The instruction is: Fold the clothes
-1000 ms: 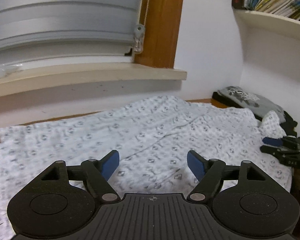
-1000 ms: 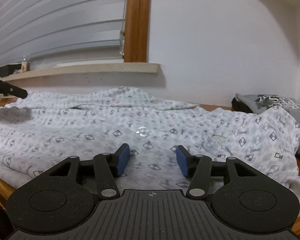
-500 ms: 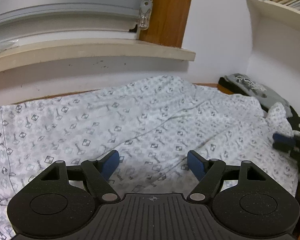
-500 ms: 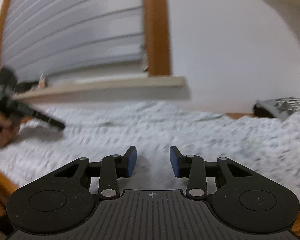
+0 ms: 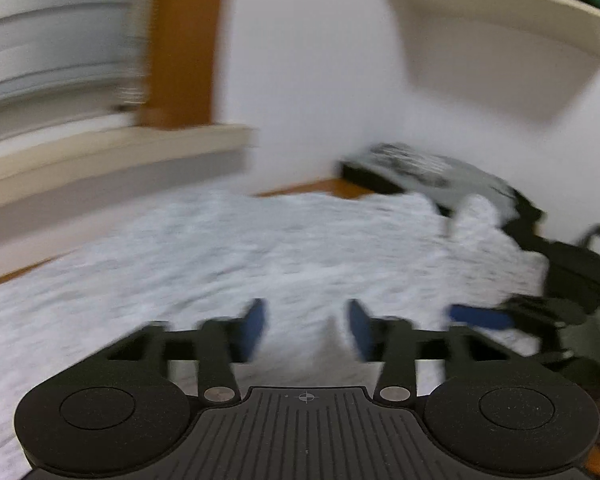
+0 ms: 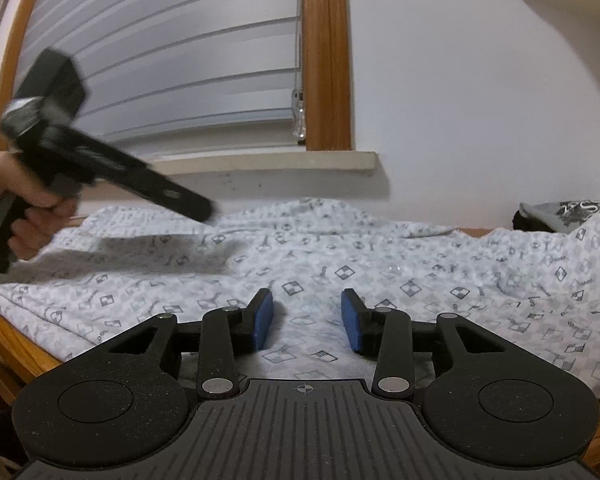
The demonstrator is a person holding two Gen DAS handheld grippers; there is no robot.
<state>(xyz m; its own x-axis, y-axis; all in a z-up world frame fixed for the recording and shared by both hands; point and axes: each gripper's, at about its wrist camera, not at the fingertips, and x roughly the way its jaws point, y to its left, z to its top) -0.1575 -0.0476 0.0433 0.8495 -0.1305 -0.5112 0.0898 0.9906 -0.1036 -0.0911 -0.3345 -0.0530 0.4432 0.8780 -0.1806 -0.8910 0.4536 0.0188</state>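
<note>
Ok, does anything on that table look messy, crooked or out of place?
Nothing looks damaged or spilled. The patterned white shirt lies spread but rumpled, with creases along its far edge and its right side bunched up against the folded grey garment. That fits a fold not yet started.

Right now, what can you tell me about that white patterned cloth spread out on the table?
The patterned garment looks like thin white cotton printed with small grey checkered diamonds and tiny motifs. It lies spread out and wrinkled across the wooden table, with one clear button showing and its far edge bunched near the wall. Its right end rises against a folded grey shirt. Neither pair of jaws is gripping it.
</note>
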